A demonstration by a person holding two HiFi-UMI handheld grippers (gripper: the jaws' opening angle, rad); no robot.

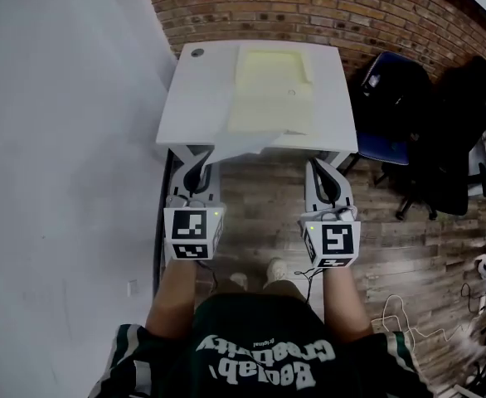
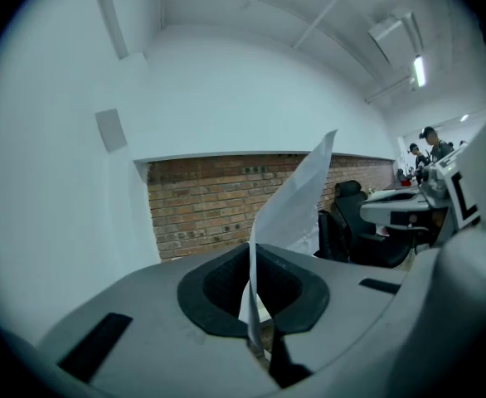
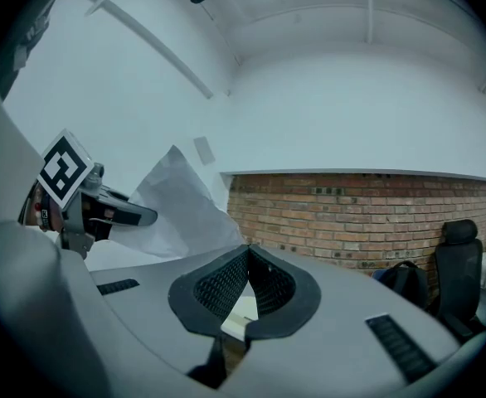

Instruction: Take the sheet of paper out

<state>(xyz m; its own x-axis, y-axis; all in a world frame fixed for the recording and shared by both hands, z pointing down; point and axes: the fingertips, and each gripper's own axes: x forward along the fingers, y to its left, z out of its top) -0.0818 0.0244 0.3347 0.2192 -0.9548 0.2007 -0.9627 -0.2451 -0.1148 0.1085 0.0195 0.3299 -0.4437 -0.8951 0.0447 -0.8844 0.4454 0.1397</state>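
A white sheet of paper (image 1: 245, 142) lies partly over a pale yellow folder (image 1: 272, 89) on the white table (image 1: 185, 98), and its near edge hangs past the table's front. My left gripper (image 1: 195, 161) is at the table's front left edge. In the left gripper view my left gripper (image 2: 251, 287) is shut on the sheet (image 2: 289, 201), which rises bent out of the jaws. My right gripper (image 1: 320, 167) is at the table's front right, and in the right gripper view the right gripper (image 3: 247, 284) is shut with nothing between its pads. The sheet (image 3: 177, 210) and the left gripper (image 3: 69, 193) show at that view's left.
A brick wall (image 1: 309, 7) runs behind the table. A dark backpack on a blue chair (image 1: 388, 98) and a black office chair (image 1: 459, 139) stand to the right. Cables (image 1: 483, 305) lie on the wooden floor. People (image 2: 430, 143) stand far off.
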